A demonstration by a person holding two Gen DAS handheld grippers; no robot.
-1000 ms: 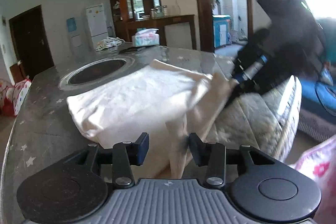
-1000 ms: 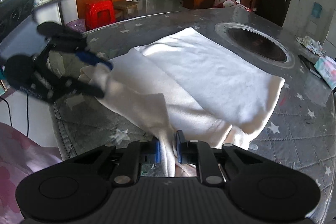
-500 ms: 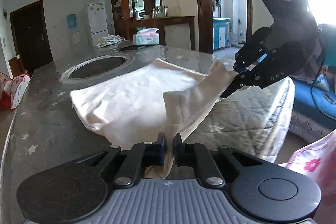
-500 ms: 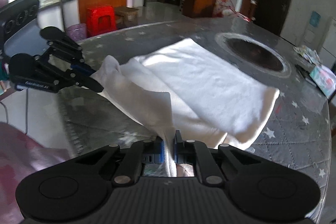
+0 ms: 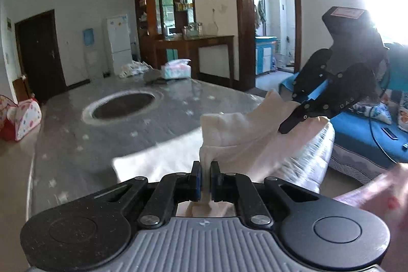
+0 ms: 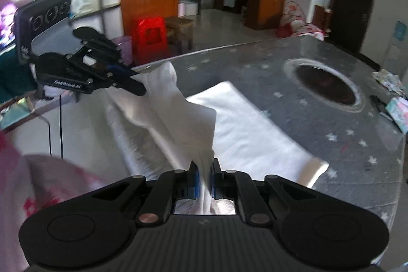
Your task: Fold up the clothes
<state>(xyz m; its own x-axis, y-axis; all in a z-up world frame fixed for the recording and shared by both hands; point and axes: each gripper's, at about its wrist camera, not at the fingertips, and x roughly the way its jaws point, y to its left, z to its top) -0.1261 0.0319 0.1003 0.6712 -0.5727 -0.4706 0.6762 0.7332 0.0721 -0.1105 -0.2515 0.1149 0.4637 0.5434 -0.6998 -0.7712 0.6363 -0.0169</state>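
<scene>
Grey starry table [image 6: 318,134], white cloth [image 6: 244,129] half lifted and bunched, both the left hand-held gripper [image 5: 205,177] and right hand-held gripper [image 6: 204,176] clamped on its edge.

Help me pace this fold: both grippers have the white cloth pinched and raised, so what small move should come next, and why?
Probably carry both grippers forward together over the table. The left gripper and right gripper each clamp an edge of the white cloth, lifted near the table's edge, while its far part lies flat, ready to be covered.
</scene>
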